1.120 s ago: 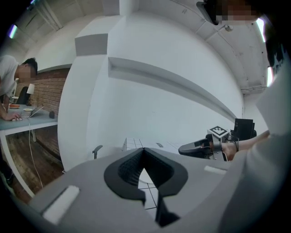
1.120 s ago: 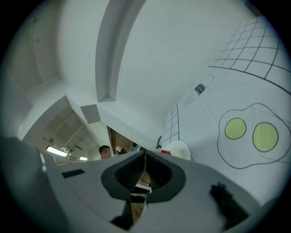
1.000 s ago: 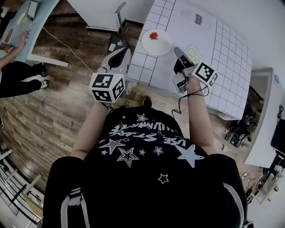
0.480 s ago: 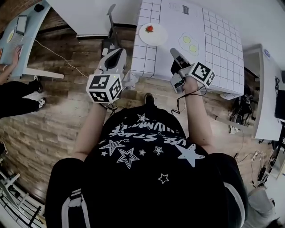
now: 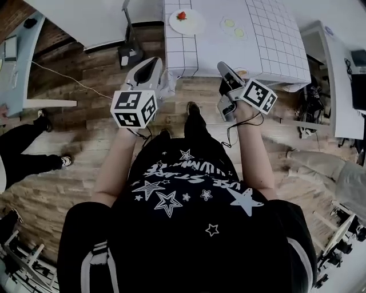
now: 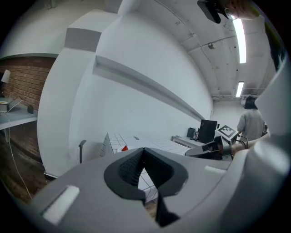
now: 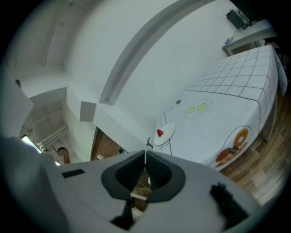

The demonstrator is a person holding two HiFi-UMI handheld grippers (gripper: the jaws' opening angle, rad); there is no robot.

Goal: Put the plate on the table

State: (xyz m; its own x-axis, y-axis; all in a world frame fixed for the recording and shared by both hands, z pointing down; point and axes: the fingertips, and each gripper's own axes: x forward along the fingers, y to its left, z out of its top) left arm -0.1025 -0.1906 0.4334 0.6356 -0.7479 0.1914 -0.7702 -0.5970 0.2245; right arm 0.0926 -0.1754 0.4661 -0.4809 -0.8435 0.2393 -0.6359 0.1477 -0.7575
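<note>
Head view: the person stands back from the table on the wooden floor. The plate sits on the table, close to its left edge. A small red thing lies on the plate. The left gripper and the right gripper are held up over the floor, just before the near edge of the table. They are well apart from the plate. Neither one holds anything.

Left gripper view: the left gripper has its two jaws pressed together, with nothing between them. Past the jaws, the table shows far off, and the small red thing peeks out just over the jaws. The right gripper shows at the right side.

Right gripper view: the right gripper also has its jaws squeezed together, with nothing in them. The table with its white squared cloth lies ahead. The plate rests at the left edge of the table, flat on the cloth, with the small red thing on it
</note>
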